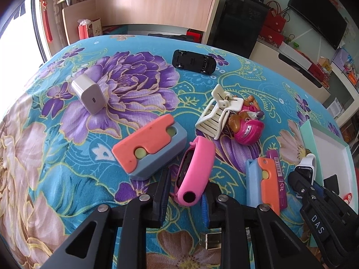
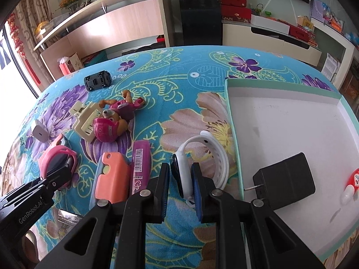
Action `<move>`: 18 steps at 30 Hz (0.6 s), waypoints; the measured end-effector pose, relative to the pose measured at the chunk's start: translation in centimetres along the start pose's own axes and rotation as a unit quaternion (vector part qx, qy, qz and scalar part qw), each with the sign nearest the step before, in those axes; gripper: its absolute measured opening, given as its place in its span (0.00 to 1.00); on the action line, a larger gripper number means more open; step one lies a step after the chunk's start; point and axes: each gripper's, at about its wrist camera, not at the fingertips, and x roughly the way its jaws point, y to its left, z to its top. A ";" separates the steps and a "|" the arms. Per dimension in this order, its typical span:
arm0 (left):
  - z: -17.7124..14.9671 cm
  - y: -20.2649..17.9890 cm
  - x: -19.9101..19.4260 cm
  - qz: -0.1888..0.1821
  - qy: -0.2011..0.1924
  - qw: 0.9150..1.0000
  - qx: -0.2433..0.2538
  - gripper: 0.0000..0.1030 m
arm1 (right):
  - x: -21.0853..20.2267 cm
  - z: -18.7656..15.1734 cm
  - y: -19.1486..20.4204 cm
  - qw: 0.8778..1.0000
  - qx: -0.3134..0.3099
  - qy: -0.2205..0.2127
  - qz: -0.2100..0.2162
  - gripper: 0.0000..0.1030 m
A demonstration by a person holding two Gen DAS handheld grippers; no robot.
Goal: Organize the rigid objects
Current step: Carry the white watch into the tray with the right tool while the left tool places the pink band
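My left gripper (image 1: 187,185) is shut on a pink watch (image 1: 197,157), which lies on the flowered cloth with its strap between the pads. Seen from the right wrist, that pink watch (image 2: 57,157) sits at the left gripper's tip. My right gripper (image 2: 180,174) is shut on a white watch (image 2: 208,154), gripping its dark face just left of the mint-rimmed box (image 2: 280,89). Loose on the cloth lie a white charger (image 1: 89,94), an upturned black toy car (image 1: 194,61), a cream hair claw (image 1: 215,116), a pink toy dog (image 1: 246,127), two orange-and-blue blocks (image 1: 150,148) (image 2: 112,179) and a purple stick (image 2: 139,163).
Inside the box lie a black plug adapter (image 2: 285,181) and a small red-and-white item (image 2: 351,186); its far half shows white floor. A small silver piece (image 1: 211,239) lies under the left gripper. Shelves and cabinets stand beyond the table's far edge.
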 end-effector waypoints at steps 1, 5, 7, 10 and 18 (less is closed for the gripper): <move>0.1 0.0 0.0 -0.001 -0.001 1.000 0.000 0.24 | 0.0 0.0 0.0 1.000 -0.002 0.000 -0.002 0.19; 0.1 0.1 -0.1 -0.002 -0.006 1.000 -0.002 0.24 | -0.3 0.0 -0.3 1.000 0.009 -0.003 0.005 0.13; 0.2 0.2 -0.3 -0.002 -0.011 1.000 -0.003 0.23 | -0.5 0.1 -0.6 1.000 0.020 -0.006 0.019 0.12; 0.3 0.2 -0.8 -0.005 -0.024 1.000 -0.001 0.21 | -1.1 0.3 -0.9 0.999 0.028 -0.017 0.024 0.12; 0.6 -0.3 -2.6 -0.011 -0.070 0.997 0.013 0.18 | -3.7 0.8 -1.2 0.996 0.041 -0.072 0.042 0.12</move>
